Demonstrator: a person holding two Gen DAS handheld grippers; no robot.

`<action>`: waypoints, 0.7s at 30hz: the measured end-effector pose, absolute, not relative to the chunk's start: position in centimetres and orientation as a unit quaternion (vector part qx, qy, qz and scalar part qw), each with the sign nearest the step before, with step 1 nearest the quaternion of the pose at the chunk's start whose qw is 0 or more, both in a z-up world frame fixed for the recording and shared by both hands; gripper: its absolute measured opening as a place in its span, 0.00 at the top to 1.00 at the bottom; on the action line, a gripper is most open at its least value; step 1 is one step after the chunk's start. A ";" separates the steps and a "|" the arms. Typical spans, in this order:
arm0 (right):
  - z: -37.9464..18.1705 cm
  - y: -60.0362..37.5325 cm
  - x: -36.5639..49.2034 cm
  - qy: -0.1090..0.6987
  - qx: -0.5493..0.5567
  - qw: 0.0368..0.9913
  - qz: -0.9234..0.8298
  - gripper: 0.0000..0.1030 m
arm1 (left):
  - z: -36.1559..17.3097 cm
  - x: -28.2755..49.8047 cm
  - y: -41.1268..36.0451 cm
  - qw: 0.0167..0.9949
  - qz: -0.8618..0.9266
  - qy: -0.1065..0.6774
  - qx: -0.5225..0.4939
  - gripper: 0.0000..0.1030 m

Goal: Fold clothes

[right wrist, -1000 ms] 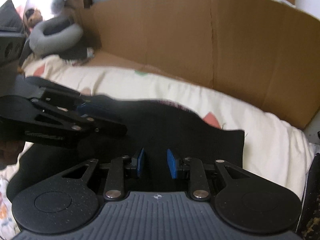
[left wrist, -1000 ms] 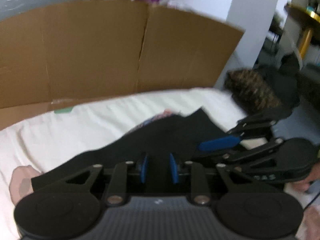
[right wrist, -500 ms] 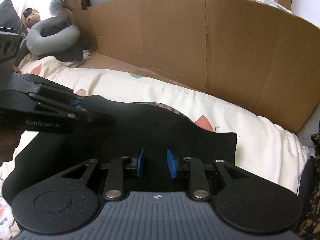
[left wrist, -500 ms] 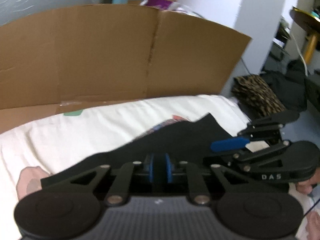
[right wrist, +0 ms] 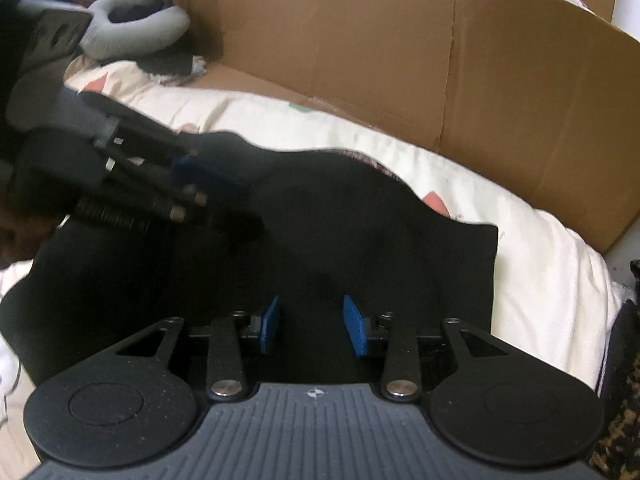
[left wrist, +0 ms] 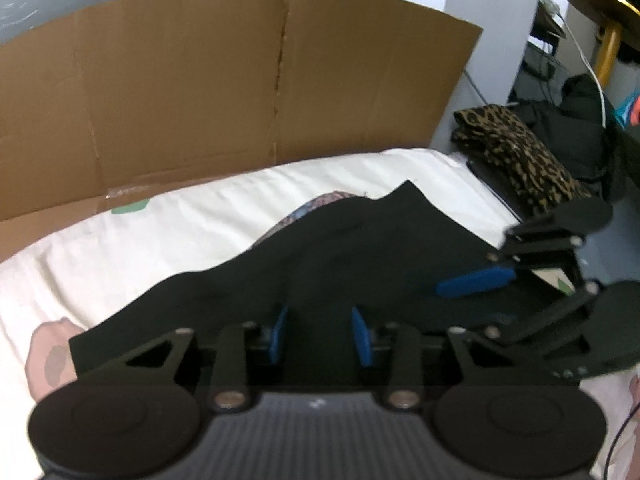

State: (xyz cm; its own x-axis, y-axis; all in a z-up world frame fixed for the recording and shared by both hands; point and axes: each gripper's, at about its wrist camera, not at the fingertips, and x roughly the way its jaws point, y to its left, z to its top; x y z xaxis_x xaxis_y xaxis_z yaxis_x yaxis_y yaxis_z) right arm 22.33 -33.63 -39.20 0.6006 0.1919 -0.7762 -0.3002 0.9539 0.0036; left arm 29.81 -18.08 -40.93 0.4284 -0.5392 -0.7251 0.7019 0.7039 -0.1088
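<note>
A black garment (left wrist: 360,248) lies spread on a cream bed sheet (left wrist: 160,232); it also shows in the right wrist view (right wrist: 320,240). A patterned cloth (left wrist: 312,208) peeks out from under its far edge. My left gripper (left wrist: 320,336) is open, its blue pads apart just above the garment's near edge. My right gripper (right wrist: 312,324) is open too, pads apart over the garment. The right gripper shows at the right of the left wrist view (left wrist: 476,282), and the left gripper at the left of the right wrist view (right wrist: 200,176).
A tall brown cardboard wall (left wrist: 240,80) stands behind the bed. A leopard-print cloth (left wrist: 516,156) and dark clothes lie off the bed's right side. A grey neck pillow (right wrist: 132,20) lies at the far left of the bed.
My left gripper was shut on the garment half a second ago and has opened. My right gripper's pads have spread wider. Both grippers sit a little further apart.
</note>
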 end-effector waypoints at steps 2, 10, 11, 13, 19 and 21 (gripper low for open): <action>-39.2 -34.1 21.4 0.428 -0.064 0.891 0.137 0.59 | -41.0 30.0 -18.0 0.840 -0.366 0.388 0.104 0.75; -38.5 -35.9 18.0 0.432 -0.076 0.893 0.102 0.59 | -40.2 30.5 -17.2 0.845 -0.347 0.393 0.104 0.92; -38.2 -36.2 17.7 0.433 -0.072 0.893 0.098 0.59 | -39.7 30.3 -17.1 0.846 -0.346 0.391 0.109 0.88; -37.6 -36.7 17.1 0.436 -0.066 0.893 0.090 0.59 | -38.7 29.8 -16.5 0.850 -0.342 0.386 0.110 0.59; -34.7 -37.9 15.3 0.428 -0.025 0.899 0.084 0.58 | -35.9 27.6 -15.3 0.847 -0.335 0.399 0.106 0.53; -33.9 -38.0 14.8 0.422 -0.015 0.903 0.082 0.58 | -35.2 26.7 -15.0 0.844 -0.339 0.403 0.103 0.52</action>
State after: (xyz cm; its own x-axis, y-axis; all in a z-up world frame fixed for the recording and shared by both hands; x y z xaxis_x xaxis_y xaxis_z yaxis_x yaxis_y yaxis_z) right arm 14.79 -37.99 -33.90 0.6309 0.1353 -0.7640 -0.1609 0.9861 0.0419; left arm 26.73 -15.01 -35.21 0.4459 -0.4895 -0.7493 0.6553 0.7488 -0.0992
